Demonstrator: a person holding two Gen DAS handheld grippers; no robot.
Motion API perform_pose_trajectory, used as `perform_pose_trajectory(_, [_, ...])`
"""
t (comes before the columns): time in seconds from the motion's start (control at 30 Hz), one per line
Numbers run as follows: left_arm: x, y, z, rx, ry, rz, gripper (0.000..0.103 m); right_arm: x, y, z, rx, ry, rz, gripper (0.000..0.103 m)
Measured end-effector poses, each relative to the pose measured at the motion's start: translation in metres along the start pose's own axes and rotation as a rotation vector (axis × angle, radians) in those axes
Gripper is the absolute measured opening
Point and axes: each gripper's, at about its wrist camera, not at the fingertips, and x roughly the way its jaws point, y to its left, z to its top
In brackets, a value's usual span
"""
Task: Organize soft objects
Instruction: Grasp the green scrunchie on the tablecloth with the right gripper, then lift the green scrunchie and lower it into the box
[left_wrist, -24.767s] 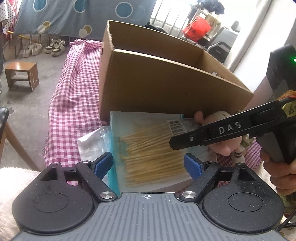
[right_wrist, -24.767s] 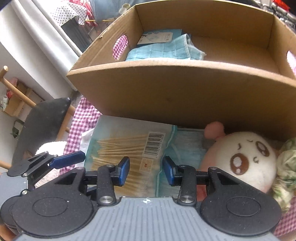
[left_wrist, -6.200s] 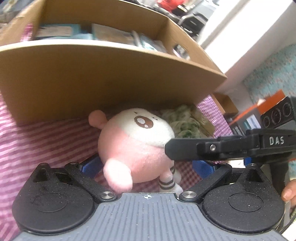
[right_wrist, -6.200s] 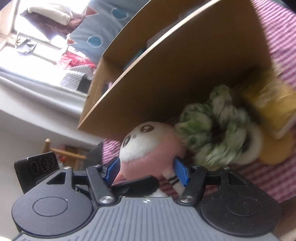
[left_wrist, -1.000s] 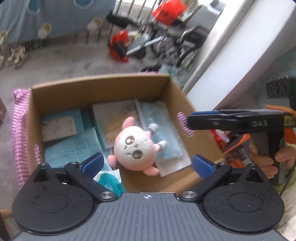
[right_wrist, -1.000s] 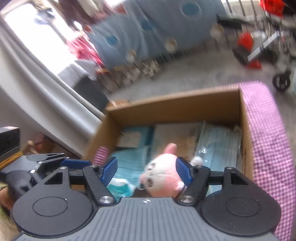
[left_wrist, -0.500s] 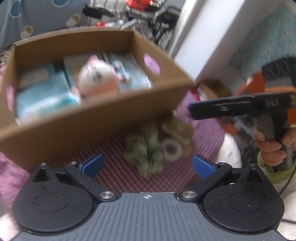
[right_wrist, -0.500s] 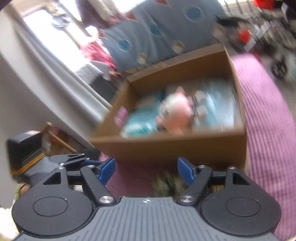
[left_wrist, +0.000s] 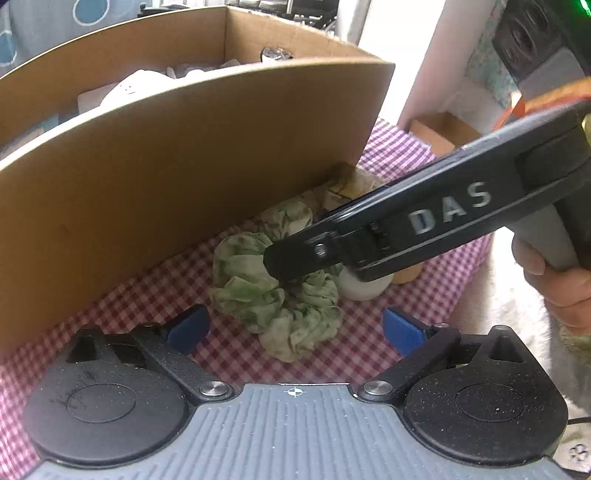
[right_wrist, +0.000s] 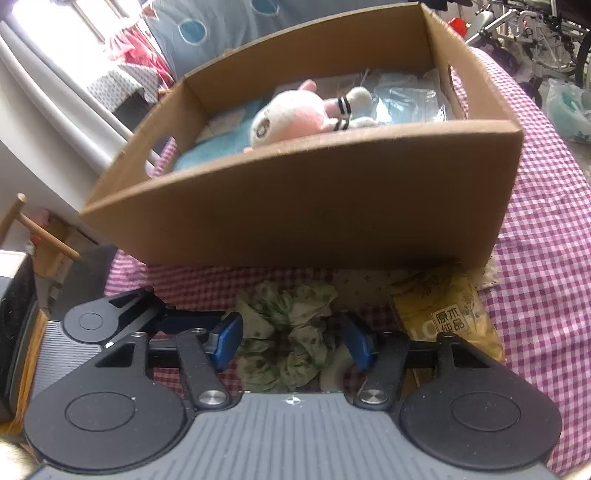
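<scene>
A green-and-white scrunchie (left_wrist: 273, 291) (right_wrist: 288, 332) lies on the checked cloth (right_wrist: 535, 258) just in front of the cardboard box (right_wrist: 295, 206). My right gripper (right_wrist: 291, 343) straddles it. Its jaws are closing with the scrunchie between the blue pads, and I see no firm squeeze on the fabric. In the left wrist view its black finger (left_wrist: 369, 236) reaches in from the right, over the scrunchie. My left gripper (left_wrist: 295, 329) hovers open just short of the scrunchie, holding nothing. A pink plush toy (right_wrist: 295, 114) lies inside the box on blue packets.
A white ring (left_wrist: 364, 286) and a yellow packet (right_wrist: 447, 317) lie right of the scrunchie, against the box front. A floral pouch (right_wrist: 362, 291) pokes out beneath the box. A person's hand (left_wrist: 554, 280) holds the right gripper. A wooden chair (right_wrist: 40, 236) stands at left.
Both grippers have come down from above the box to the cloth in front of it. The scrunchie now sits between the right gripper's fingers, which have narrowed.
</scene>
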Motion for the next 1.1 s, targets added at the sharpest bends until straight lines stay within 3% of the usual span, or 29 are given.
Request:
perform_pose_trajectory(0.3, [0.012, 0.000, 0.004, 0.064, -0.013, 0.056, 0.085, 0.018, -0.002, 0.003, 0.001, 0.036, 0.003, 0.052])
perform_pose_trajectory(0.63, [0.004, 0.012, 0.009, 0.038, -0.054, 0.062, 0.060, 0.017, -0.001, 0.003, 0.020, 0.026, 0.040, 0.026])
perform_pose_trajectory(1.1, [-0.031, 0.009, 0.003, 0.001, -0.134, 0.075, 0.059, -0.019, 0.026, -0.004, -0.010, -0.052, 0.092, 0.024])
